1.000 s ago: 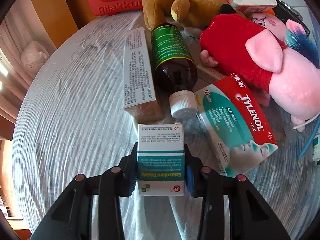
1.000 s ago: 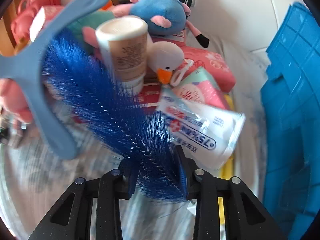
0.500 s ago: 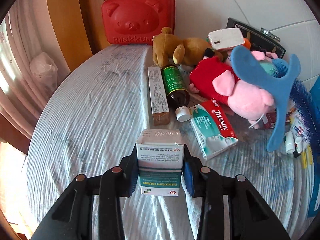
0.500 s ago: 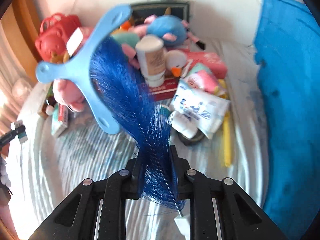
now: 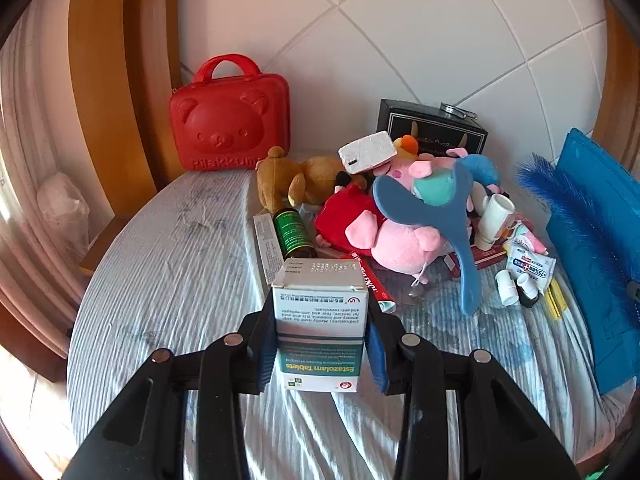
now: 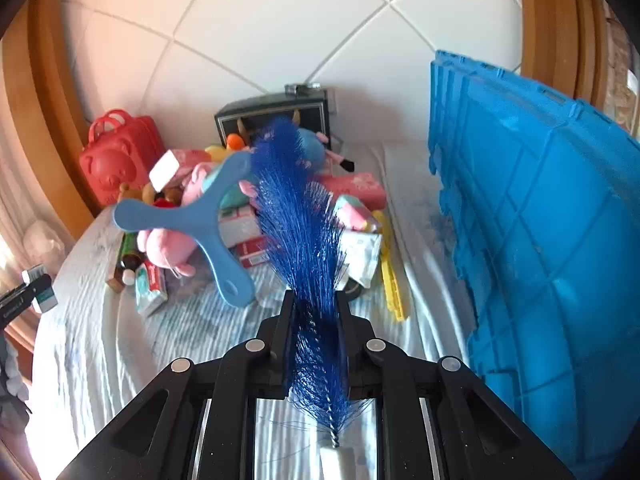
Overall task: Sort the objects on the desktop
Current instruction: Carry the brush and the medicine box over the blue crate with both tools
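With my left claw (image 5: 320, 344) pinching the tablet box (image 5: 320, 320) above the tabletop (image 5: 168, 272) and my right claw (image 6: 316, 344) clamped on the blue brush (image 6: 298, 216), steady carrying toward the blue crate (image 6: 540, 216) seemed wise.

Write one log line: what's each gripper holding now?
left gripper: shut on tablet box | right gripper: shut on blue brush

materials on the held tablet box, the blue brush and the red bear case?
Tablet box: looks like printed matte cardboard, with folded flap edges.
Blue brush: fine synthetic-looking bristles on a twisted wire core; the three-armed handle looks like smooth matte plastic.
Red bear case: probably moulded hard plastic, with embossed face and slight sheen.
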Demonstrator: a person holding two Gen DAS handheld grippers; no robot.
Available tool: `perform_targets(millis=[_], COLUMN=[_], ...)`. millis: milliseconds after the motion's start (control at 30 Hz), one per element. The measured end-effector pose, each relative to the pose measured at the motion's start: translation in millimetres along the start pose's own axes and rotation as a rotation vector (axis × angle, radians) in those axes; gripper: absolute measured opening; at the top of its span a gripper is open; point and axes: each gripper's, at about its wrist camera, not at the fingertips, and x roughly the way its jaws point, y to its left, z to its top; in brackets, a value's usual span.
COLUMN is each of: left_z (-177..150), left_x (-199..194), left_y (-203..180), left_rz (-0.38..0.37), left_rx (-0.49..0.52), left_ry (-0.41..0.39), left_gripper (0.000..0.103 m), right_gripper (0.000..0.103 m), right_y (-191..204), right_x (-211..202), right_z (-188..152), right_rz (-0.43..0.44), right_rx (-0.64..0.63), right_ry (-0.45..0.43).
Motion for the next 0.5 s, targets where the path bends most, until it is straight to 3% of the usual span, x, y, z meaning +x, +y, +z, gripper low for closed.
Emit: perform_targets(millis=[300, 500], left_z=[8, 18], left_x=[-26, -44], left_y=[-15, -47], left_rz=[-0.085, -0.166], left_rx=[0.109, 0.154], left_ry=[-0.078, -0.131], left_gripper=[0.037, 0.037], right_gripper=[0.016, 0.016], right_y=[22, 26], right_x=[-58, -96], right_z=[-7, 3], right_rz=[-0.037, -0.070], right_rx=[0.037, 0.036], right_ry=[-0.138, -0.231])
